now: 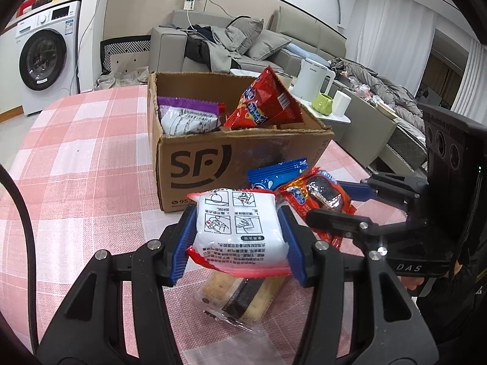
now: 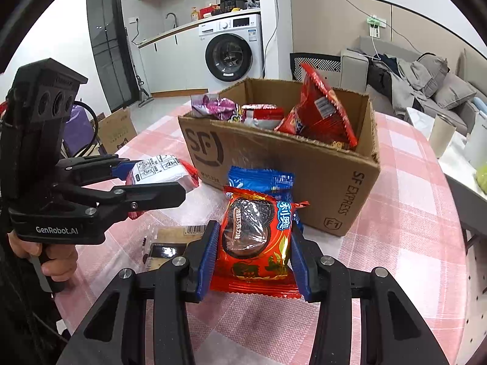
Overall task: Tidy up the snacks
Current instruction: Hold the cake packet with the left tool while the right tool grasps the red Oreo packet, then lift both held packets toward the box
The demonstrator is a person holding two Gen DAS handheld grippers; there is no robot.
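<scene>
The left tool [image 1: 239, 237] grips a white snack packet with red edges [image 1: 240, 231], its blue ribbed pads pressed on the packet's two sides at lower centre of the left wrist view. The packet is lifted off the pink plaid tabletop [image 1: 76, 167]. Below it, at the bottom centre of that frame, a clear-wrapped sandwich biscuit [image 1: 240, 298] lies flat on the cloth.

The right tool [image 2: 254, 252] is clamped on a red-orange packet of chocolate sandwich cookies [image 2: 255, 237], held upright in the lower centre of the right wrist view. Just behind that packet, a blue snack packet [image 2: 261, 179] sits against the front wall of the cardboard box [image 2: 319, 176]; whether it rests on the tabletop cannot be told.

The box stands open at the centre of both views, printed with an SF logo. Inside it, a purple-and-white packet [image 1: 188, 115] lies at the left in the left wrist view, and a large red bag [image 1: 264, 100] leans tilted, poking above the rim at the right. The right wrist view also shows a red-and-white packet [image 2: 263, 112] between them.

In the background, a washing machine [image 2: 232, 48] is at upper centre of the right wrist view, and a grey sofa [image 1: 243, 39] at upper centre of the left.
</scene>
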